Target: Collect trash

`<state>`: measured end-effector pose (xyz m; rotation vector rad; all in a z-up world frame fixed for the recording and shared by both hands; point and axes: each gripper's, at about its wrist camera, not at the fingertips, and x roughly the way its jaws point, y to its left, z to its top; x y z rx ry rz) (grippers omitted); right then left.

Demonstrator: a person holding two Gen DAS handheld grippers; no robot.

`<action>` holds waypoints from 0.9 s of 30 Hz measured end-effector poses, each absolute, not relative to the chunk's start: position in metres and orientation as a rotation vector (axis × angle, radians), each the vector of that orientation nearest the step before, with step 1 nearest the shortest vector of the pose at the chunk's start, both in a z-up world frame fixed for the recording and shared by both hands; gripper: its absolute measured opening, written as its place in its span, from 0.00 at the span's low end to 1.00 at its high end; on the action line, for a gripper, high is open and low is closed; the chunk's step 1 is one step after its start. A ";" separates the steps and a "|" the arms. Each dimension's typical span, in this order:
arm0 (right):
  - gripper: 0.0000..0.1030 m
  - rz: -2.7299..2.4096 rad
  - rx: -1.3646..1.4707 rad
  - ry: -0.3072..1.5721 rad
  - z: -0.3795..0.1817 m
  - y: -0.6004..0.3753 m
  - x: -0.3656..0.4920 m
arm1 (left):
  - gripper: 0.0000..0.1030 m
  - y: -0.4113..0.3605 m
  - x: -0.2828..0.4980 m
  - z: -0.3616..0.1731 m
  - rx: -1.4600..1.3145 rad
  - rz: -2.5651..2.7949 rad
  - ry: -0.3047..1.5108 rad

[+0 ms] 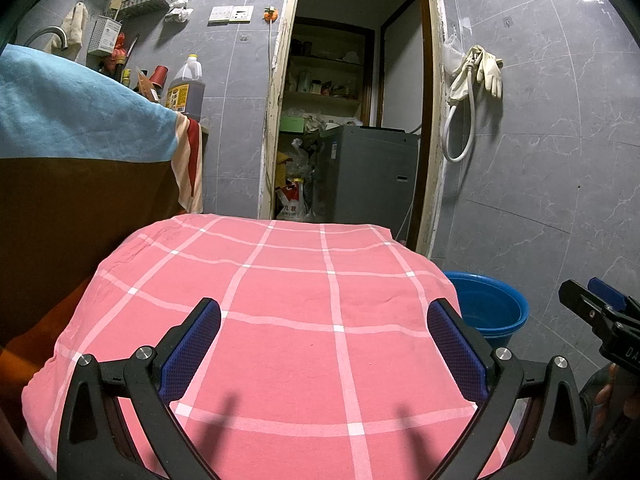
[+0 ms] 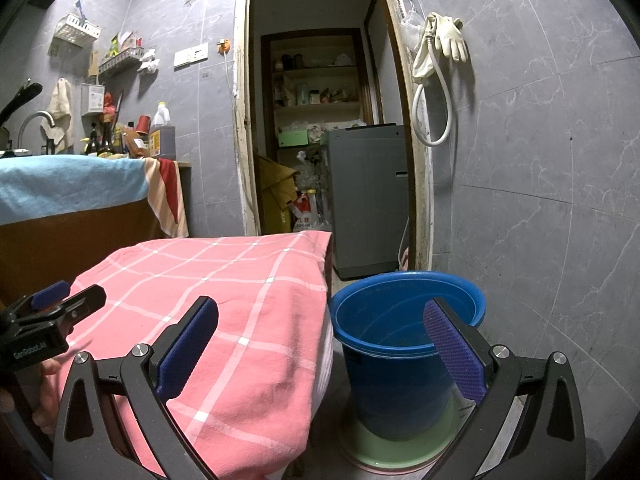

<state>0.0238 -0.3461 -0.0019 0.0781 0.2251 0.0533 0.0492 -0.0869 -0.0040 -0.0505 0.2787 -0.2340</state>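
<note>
Pink checked cloth (image 1: pixel 288 320) covers the worktop, and we see no trash on it — both the left tongs (image 1: pixel 324 344) and right tongs (image 2: pixel 320 352) spread, empty. Blue bucket (image 2: pixel 400 344) stands beside; next we judge we must find litter.

Blue bucket (image 2: pixel 400 360) upright on floor beside table (image 2: pixel 224 300)

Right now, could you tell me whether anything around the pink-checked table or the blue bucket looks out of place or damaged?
No trash shows on the pink checked cloth, and the blue bucket stands upright, looking empty. The oddest thing is the door frame: its paint is chipped and peeling. The left gripper and right gripper are both open.
</note>
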 end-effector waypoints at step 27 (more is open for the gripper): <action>1.00 0.053 0.080 0.225 -0.002 -0.346 0.024 | 0.98 -0.085 0.048 -0.005 -0.054 -0.230 0.282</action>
